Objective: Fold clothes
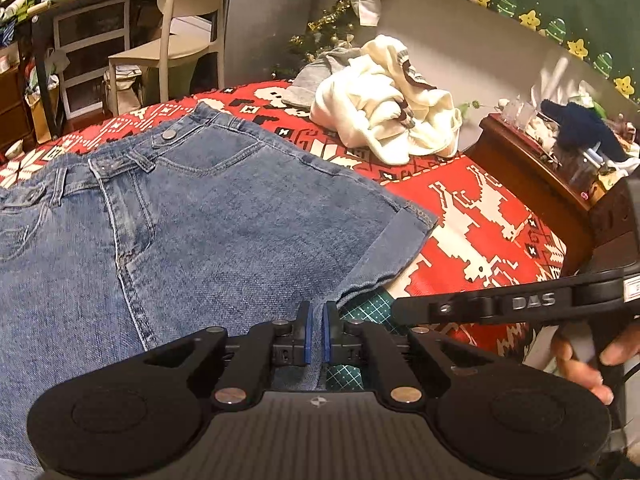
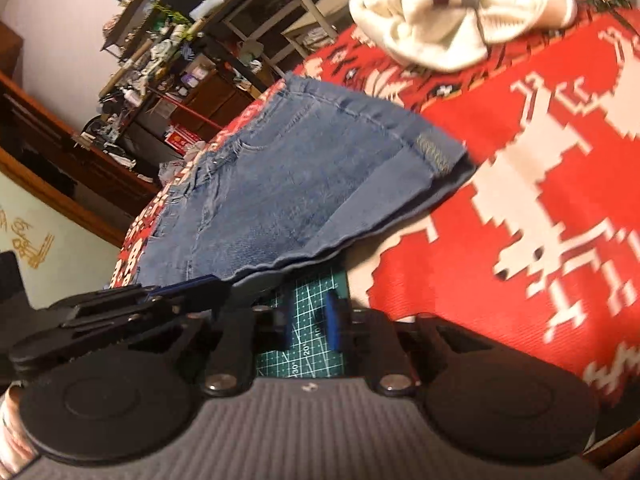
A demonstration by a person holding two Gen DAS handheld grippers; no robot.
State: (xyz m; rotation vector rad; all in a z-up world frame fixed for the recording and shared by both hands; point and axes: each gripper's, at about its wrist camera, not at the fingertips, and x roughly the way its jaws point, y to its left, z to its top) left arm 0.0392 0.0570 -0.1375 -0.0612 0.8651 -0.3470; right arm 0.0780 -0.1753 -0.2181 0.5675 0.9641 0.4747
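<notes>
Blue denim shorts (image 1: 220,220) lie flat on a red and white patterned cloth (image 1: 480,208), waistband at the far left. My left gripper (image 1: 316,320) is shut on the near hem of the shorts, denim pinched between its blue pads. The right wrist view shows that hem (image 2: 280,184) lifted a little, with the left gripper (image 2: 200,280) clamped on it at the left. My right gripper (image 2: 310,312) sits just under the hem's edge. A narrow gap between its pads shows the green cutting mat (image 2: 308,344); no cloth is pressed between them.
A crumpled white garment (image 1: 384,112) and a grey one (image 1: 320,76) lie at the cloth's far side. A wooden side table (image 1: 520,152) with clutter stands to the right. A white chair (image 1: 180,32) and shelves stand behind. A hand (image 1: 588,364) holds the right gripper's handle.
</notes>
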